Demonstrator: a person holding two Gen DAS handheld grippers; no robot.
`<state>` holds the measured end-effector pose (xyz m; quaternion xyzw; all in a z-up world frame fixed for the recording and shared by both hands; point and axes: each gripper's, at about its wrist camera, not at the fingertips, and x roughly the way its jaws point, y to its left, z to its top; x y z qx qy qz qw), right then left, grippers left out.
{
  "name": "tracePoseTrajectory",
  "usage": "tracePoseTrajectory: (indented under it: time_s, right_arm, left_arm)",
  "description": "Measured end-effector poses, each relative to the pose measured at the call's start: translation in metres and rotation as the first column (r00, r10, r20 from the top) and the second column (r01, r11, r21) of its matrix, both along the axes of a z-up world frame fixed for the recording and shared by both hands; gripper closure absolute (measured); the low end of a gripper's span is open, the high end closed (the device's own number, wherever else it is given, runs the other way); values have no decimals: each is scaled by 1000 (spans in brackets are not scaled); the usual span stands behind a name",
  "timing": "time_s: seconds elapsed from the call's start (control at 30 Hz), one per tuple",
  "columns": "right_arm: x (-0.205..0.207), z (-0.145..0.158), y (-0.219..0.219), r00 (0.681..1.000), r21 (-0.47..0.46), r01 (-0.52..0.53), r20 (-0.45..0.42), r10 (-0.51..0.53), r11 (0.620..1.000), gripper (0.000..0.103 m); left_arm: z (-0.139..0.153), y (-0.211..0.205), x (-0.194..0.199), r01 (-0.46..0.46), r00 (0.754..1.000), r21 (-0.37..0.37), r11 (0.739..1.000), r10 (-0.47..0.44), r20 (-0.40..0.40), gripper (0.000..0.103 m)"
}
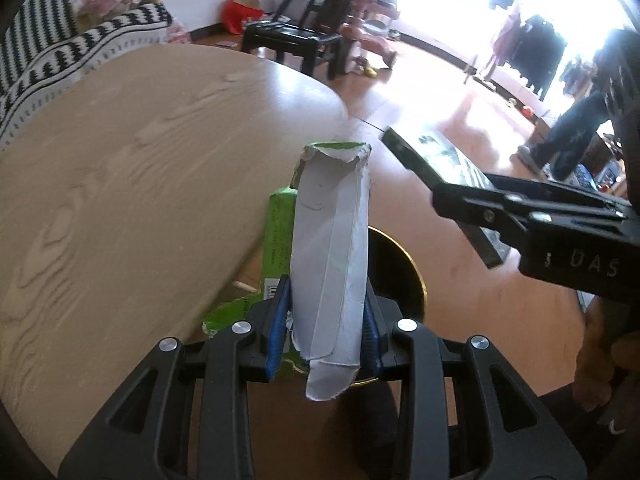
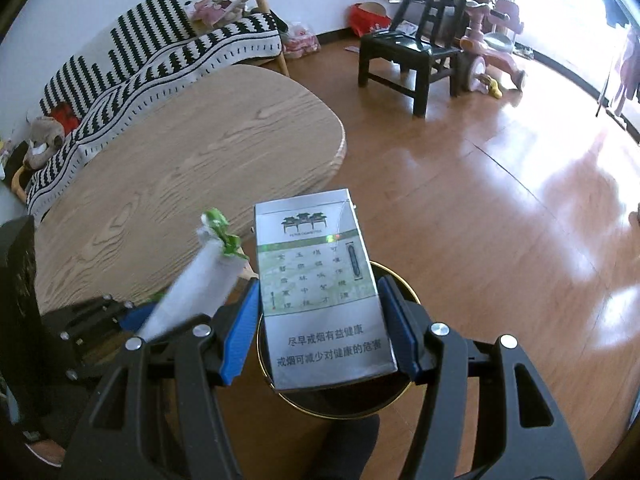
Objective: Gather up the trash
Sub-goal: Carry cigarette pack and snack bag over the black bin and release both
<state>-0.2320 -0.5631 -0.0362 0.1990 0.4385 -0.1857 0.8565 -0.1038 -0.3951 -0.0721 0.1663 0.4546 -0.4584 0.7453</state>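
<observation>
My left gripper is shut on a torn, flattened green-and-white carton that stands upright between its blue pads. A black bin with a gold rim sits on the floor right below it, beside the wooden table. My right gripper is shut on a silver cigarette pack with green print, held over the same bin. In the right wrist view the left gripper and its carton are close on the left. In the left wrist view the right gripper comes in from the right with the pack.
A sofa with a black-and-white striped cover runs behind the table. A dark wooden chair and a pink tricycle stand on the wood floor. A person in dark clothes stands far right.
</observation>
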Motion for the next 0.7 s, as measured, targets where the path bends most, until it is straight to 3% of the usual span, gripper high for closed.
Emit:
tracePoseTrajectory:
  time_s: [0.27, 0.7]
  right_arm:
    - [2, -2, -7, 1000, 6, 13, -20, -13, 1000, 44]
    - [9, -8, -8, 999, 24, 21, -43, -20, 999, 44]
  left_arm:
    - [-23, -22, -11, 33, 999, 49, 998, -31, -30, 71]
    - [-31, -38, -9, 45, 998, 62, 997, -43, -39, 71]
